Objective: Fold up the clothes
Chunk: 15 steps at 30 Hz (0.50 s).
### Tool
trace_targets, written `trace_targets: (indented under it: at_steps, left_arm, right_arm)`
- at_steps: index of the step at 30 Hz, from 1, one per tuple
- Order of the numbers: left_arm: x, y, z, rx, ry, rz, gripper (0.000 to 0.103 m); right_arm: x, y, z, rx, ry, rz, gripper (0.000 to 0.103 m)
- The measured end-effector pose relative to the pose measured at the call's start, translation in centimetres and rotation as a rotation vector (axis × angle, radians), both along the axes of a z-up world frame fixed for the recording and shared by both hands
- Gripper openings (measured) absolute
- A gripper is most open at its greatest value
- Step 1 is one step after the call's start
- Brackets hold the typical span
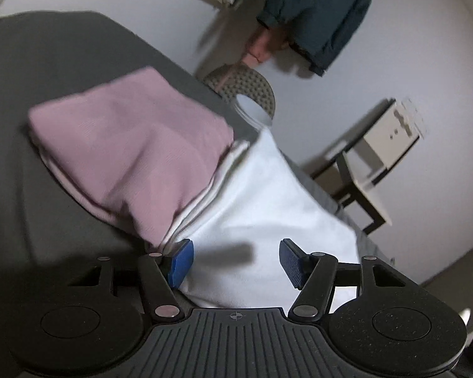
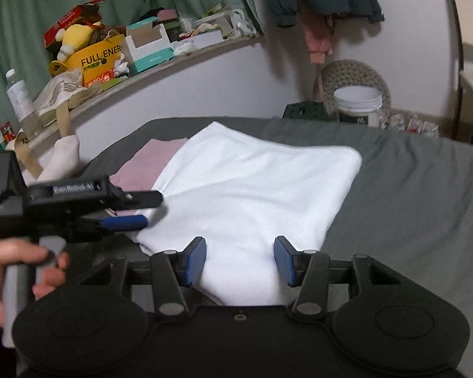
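Both jaws wide: left gripper (image 1: 235, 263) and right gripper (image 2: 240, 260) over white cloth (image 2: 252, 189); pink cloth (image 1: 132, 145) just beside, on grey bed (image 2: 410, 204).

The white garment (image 2: 252, 189) covered the pink garment's (image 2: 151, 163) right side near the bed's (image 2: 410, 208) far edge. The left gripper's (image 2: 132, 211) body hid its near-left corner.

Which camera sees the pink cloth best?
The left wrist view: the pink cloth fills much of that picture, folded on the grey bed, beside the white cloth. The right wrist view shows only a strip of it behind the white cloth.
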<state>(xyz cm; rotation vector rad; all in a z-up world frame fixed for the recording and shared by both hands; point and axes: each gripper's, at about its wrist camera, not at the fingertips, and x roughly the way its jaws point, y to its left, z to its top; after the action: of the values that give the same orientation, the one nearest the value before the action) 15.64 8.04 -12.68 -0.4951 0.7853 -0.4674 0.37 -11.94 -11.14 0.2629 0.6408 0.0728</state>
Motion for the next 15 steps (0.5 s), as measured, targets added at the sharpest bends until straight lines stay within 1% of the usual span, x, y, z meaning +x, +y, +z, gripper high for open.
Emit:
trace_targets:
  at_steps: [2, 4, 5, 6, 8, 9, 10, 11, 12, 13, 14, 15]
  left_arm:
    - [-0.6, 0.0, 0.8, 0.060, -0.040, 0.000, 0.062]
    - [-1.1, 0.4, 1.2, 0.146, -0.057, 0.013, 0.062]
    - [-1.5, 0.6, 1.3, 0.178, -0.065, 0.022, 0.062]
    - [-2.0, 1.1, 1.5, 0.193, -0.073, 0.031, 0.062]
    - [-3.0, 2.1, 2.1, 0.186, -0.085, 0.047, 0.062]
    - [-3.7, 2.4, 2.5, 0.174, -0.093, 0.046, 0.068]
    - [-4.5, 2.7, 2.9, 0.164, -0.104, 0.040, 0.078]
    - [-5.3, 2.9, 3.4, 0.157, -0.121, 0.037, 0.082]
    - [-6.3, 3.2, 3.8, 0.153, -0.149, 0.039, 0.086]
    - [-7.5, 3.3, 4.3, 0.147, -0.185, 0.043, 0.089]
    - [-8.6, 3.3, 4.8, 0.139, -0.219, 0.043, 0.089]
    - [-9.6, 3.3, 5.3, 0.129, -0.243, 0.043, 0.091]
  right_arm:
    - [-0.5, 0.5, 0.2, -0.027, -0.007, 0.014, 0.050]
    - [-0.5, 1.0, -0.6, -0.064, 0.013, 0.021, 0.053]
    - [-0.6, 1.0, -0.6, -0.063, 0.011, 0.018, 0.053]
    - [-0.7, 1.1, -0.5, -0.062, 0.010, 0.015, 0.054]
    - [-0.9, 1.3, -0.2, -0.058, 0.007, 0.007, 0.057]
    - [-1.1, 1.4, 0.2, -0.055, 0.002, 0.004, 0.059]
    - [-1.6, 1.8, 0.7, -0.054, -0.014, 0.007, 0.062]
    - [-2.1, 2.1, 1.2, -0.054, -0.030, 0.010, 0.067]
    - [-2.7, 2.5, 1.7, -0.060, -0.049, 0.009, 0.080]
    - [-3.5, 3.0, 2.2, -0.079, -0.079, -0.003, 0.093]
    - [-4.4, 3.6, 2.7, -0.104, -0.115, -0.021, 0.101]
    - [-5.3, 4.1, 3.1, -0.130, -0.152, -0.039, 0.103]
